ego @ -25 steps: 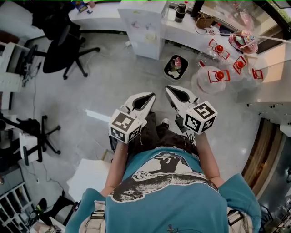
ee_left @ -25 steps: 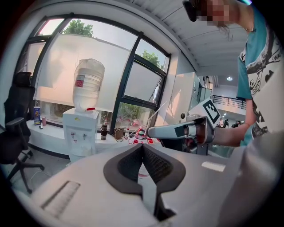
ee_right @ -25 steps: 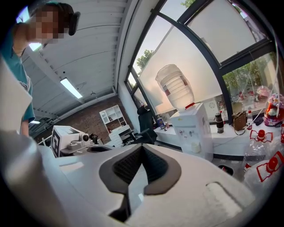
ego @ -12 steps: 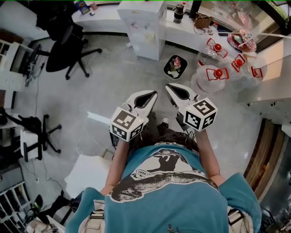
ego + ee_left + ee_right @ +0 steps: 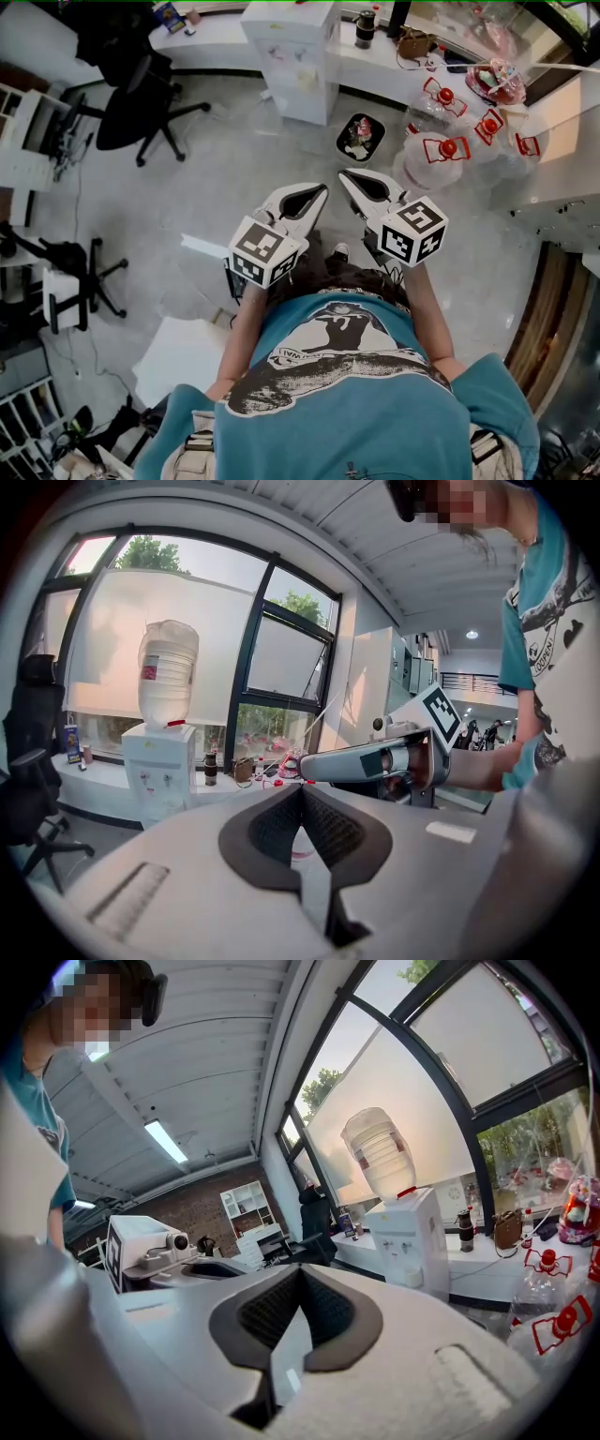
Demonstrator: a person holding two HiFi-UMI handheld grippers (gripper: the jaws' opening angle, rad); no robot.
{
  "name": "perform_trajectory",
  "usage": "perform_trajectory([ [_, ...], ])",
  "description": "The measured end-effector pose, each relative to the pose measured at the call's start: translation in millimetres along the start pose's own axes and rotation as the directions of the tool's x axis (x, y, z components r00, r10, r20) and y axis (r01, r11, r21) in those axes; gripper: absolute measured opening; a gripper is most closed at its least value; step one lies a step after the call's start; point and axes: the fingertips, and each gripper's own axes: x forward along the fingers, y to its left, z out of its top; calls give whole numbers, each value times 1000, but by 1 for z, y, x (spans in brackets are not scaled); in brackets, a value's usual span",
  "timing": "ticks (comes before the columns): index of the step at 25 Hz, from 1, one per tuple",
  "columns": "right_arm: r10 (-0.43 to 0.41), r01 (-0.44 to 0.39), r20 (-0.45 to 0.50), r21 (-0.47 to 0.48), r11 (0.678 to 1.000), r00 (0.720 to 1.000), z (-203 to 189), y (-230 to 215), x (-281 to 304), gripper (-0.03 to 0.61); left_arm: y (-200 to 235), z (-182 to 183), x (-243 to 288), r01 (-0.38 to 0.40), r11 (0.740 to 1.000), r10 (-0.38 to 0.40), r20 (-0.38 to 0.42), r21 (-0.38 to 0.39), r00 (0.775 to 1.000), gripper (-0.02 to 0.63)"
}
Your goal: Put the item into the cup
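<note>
A person in a teal shirt stands on a grey office floor (image 5: 234, 187), holding 2 grippers at waist height in the centre of the head view; the task, to all appearances, is not yet begun. The left gripper (image 5: 320, 189) has its jaws pressed together on nothing, and in its own view the tips meet with only the room beyond them. The right gripper (image 5: 345, 174), just beside it but not touching, is likewise closed and empty. Neither the item nor the cup can be picked out with certainty. Nothing is being carried, and the likeliest candidates lie well ahead, in the upper part of the frame. There a white counter (image 5: 412, 67) runs to the right of a water dispenser (image 5: 298, 56) and bears a dark flask (image 5: 365, 28), a brown bag (image 5: 412, 42) and a pink toy (image 5: 497, 80). Clear bottles with red labels (image 5: 441, 150) cluster at upper right, and a black bin (image 5: 360, 138) with scraps in it sits on the floor below the counter. Whether the flask is the cup meant is not clear. Judged from this, every step remains: reaching the counter, opening a gripper, picking up the item and dropping it into the cup.
</note>
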Motion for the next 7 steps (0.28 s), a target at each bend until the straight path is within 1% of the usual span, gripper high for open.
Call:
perform_trajectory([
  [7, -8, 8, 5, -5, 1000, 1000, 3, 1, -4, 0, -8, 0, 2, 22, 1000, -22, -12, 12, 1000, 0],
])
